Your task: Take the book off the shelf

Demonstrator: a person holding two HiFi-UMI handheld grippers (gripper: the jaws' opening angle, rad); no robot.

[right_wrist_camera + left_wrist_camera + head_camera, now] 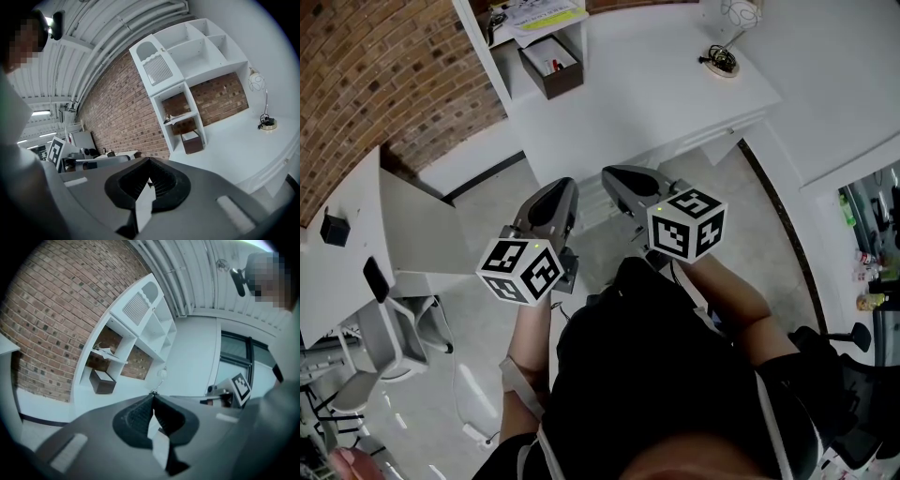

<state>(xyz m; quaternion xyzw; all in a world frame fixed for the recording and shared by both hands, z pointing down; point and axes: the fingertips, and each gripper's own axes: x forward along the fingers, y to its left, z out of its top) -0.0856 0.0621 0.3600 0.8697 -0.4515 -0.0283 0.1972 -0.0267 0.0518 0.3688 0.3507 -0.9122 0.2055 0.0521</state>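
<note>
The book [540,14] lies flat on a low board of the white shelf unit [481,37] at the desk's far left. It also shows in the left gripper view as a thin flat book [107,352] and in the right gripper view as the book [177,116]. My left gripper [560,190] and right gripper [619,178] are side by side over the floor, short of the desk and well apart from the shelf. Both are shut with nothing between the jaws, as the left gripper [153,395] and the right gripper [149,162] show in their own views.
A brown open box [551,66] stands on the desk under the book's board. A lamp [727,33] stands at the desk's [637,103] far right. A brick wall [384,75] is behind the shelf. A white table [347,253] and chair [389,347] are at the left.
</note>
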